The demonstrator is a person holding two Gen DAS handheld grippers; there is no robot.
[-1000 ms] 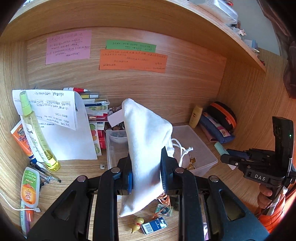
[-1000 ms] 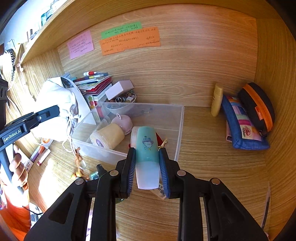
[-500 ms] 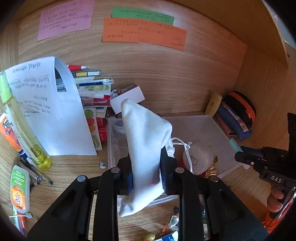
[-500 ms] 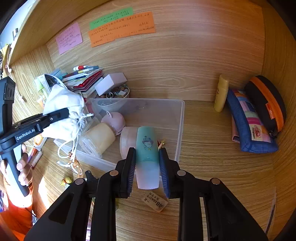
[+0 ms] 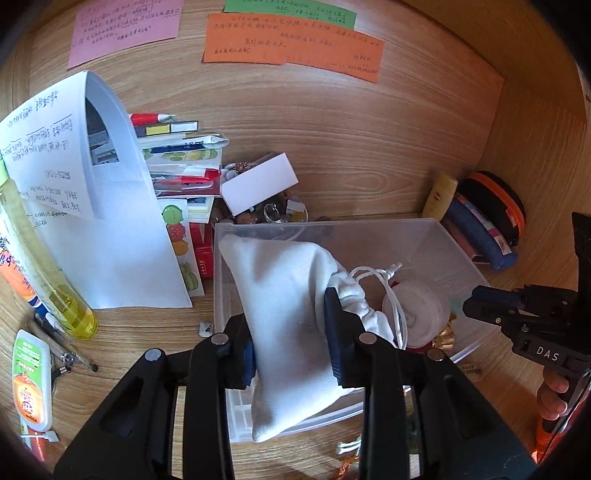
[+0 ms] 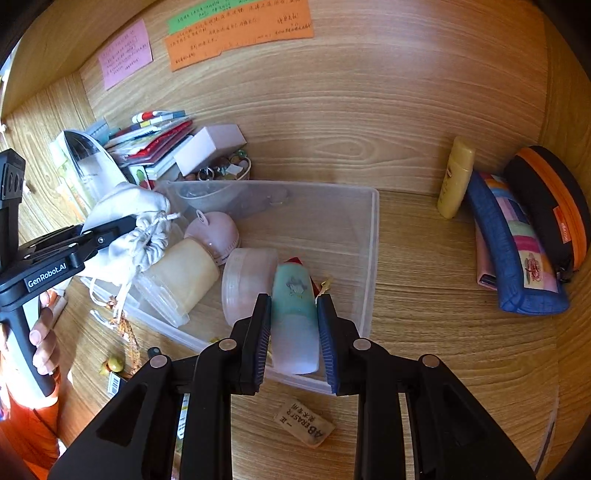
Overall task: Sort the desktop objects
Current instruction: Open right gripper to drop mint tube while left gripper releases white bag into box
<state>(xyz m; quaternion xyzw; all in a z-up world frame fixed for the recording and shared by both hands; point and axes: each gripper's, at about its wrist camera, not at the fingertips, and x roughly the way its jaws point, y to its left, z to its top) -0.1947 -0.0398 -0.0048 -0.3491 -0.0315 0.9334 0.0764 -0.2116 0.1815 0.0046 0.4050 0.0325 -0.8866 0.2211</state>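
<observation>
Your left gripper [image 5: 290,334] is opening around the white pouch [image 5: 288,295] – it hangs upright over the clear box's [image 6: 371,258] near corner. Your right gripper [image 6: 293,334] clamps the teal tube [image 6: 295,317], pointing lengthwise into the box beyond.

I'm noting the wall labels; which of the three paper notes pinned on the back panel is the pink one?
The pink note is the leftmost one, set apart from the green note and the orange note, which overlap each other to its right.
</observation>
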